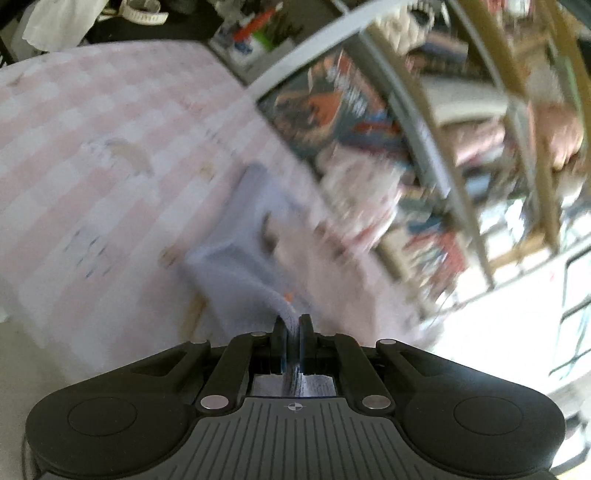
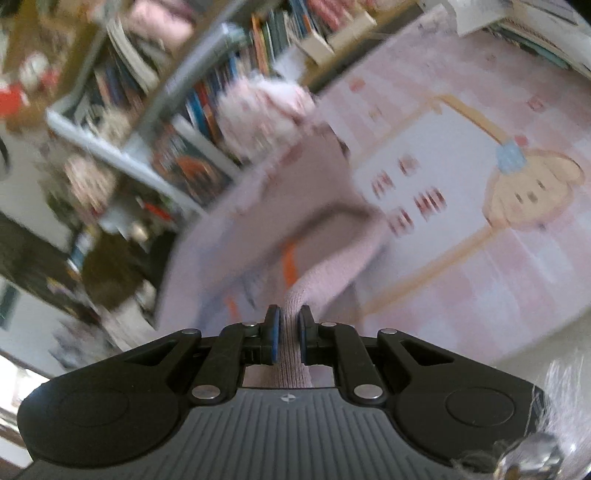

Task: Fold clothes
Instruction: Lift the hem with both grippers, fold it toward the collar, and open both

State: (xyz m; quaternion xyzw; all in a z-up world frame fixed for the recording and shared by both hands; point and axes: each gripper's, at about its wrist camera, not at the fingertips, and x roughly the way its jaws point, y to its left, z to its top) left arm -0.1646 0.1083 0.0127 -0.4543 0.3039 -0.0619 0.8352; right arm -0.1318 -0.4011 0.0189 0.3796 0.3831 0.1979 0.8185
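**Both tongs pinched on one knit garment**

Clearly, the left tongs [image 1: 292, 325] are pressed nearly together, pinching a fold of the pale lilac-pink knitted garment [image 1: 236, 266]. The right tongs [image 2: 289, 317] are likewise nearly closed on a bunched strip of knit [image 2: 325, 221] with orange trim. The cloth stretches away from each pair toward the pink-and-white checked bed cover [image 1: 92, 147], drooping onto it. Counted: two tongs, one garment as far as the blur allows, one bed cover, one bookshelf [image 2: 221, 74] of books behind.

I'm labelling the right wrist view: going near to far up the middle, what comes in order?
Right gripper, shut on the pink knit garment → pink bundle of cloth → books on the shelf.
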